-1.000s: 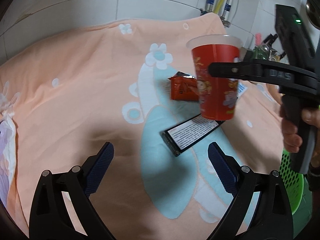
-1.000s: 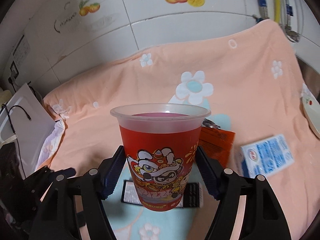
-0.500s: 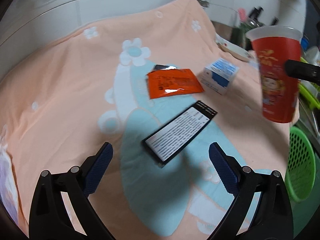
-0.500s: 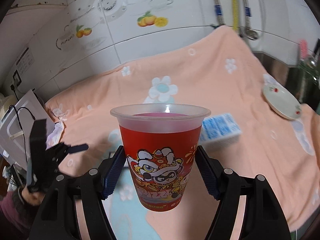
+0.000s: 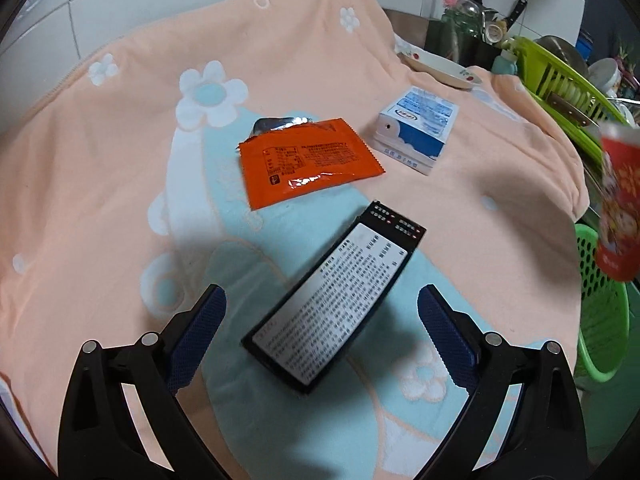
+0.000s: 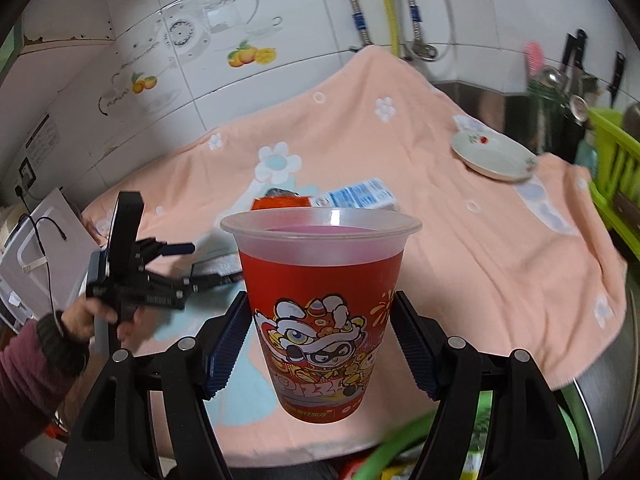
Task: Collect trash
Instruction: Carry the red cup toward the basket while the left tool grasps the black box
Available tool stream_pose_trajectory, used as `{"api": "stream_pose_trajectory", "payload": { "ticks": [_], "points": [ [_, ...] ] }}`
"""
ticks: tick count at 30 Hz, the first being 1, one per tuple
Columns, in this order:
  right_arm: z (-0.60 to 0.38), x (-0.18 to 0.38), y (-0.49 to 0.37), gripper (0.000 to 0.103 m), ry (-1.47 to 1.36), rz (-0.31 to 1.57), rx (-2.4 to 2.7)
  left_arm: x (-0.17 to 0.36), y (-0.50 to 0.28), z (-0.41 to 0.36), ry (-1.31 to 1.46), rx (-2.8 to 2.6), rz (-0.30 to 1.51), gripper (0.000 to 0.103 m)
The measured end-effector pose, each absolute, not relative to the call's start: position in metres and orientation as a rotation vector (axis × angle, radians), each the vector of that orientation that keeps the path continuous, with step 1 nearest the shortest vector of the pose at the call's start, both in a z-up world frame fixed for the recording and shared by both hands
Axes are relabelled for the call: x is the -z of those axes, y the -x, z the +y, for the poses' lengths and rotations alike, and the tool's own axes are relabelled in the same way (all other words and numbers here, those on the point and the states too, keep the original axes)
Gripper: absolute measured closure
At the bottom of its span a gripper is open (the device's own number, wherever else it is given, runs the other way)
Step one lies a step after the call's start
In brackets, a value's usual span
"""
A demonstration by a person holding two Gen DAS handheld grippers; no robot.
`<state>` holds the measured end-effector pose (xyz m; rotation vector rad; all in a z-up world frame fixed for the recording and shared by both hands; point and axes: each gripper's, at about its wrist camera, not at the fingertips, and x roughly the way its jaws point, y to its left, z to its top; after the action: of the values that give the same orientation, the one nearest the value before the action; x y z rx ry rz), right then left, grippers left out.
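Past the right edge of the peach flowered towel [image 5: 100,184] covering the worktop, the right gripper [image 6: 322,342] holds a red printed plastic cup [image 6: 320,308] upright, its blue pads [image 6: 230,340] pressed against both sides of the cup wall. A green mesh basket [image 5: 602,320] sits below that edge, with the cup above it. The left gripper [image 5: 322,320] hangs over the towel's near middle with jaws spread wide and nothing between them; a black rectangular packet with a white printed label [image 5: 336,300] lies flat just beyond its pads. Further back lie an orange foil sachet [image 5: 308,162], torn at its top, and, just beside it to the right, a blue-and-white carton [image 5: 416,132]. A small plate [image 6: 492,156] rests near the towel's far right corner.
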<state>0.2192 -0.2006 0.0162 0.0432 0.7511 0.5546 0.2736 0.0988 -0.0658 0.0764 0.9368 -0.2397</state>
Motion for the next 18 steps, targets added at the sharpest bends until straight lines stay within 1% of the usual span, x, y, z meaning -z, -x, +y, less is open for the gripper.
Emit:
{"api": "stream_pose_trajectory", "payload": {
  "ticks": [11,13,16,18],
  "points": [
    [-0.239,0.008,-0.184,0.035,-0.075,0.786,-0.472,0.084,-0.291,0.088,-0.200,0.301,0.974,0.008],
    [-0.247,0.015,-0.176,0.035,-0.083,0.796,-0.453,0.086,-0.292,0.085,-0.220,0.305,0.971,0.009],
    [-0.259,0.023,-0.169,0.035,-0.102,0.812,-0.423,0.089,-0.294,0.078,-0.242,0.324,0.970,0.014],
    [-0.267,0.028,-0.165,0.035,-0.124,0.823,-0.402,0.088,-0.295,0.075,-0.229,0.348,0.964,0.023]
  ]
}}
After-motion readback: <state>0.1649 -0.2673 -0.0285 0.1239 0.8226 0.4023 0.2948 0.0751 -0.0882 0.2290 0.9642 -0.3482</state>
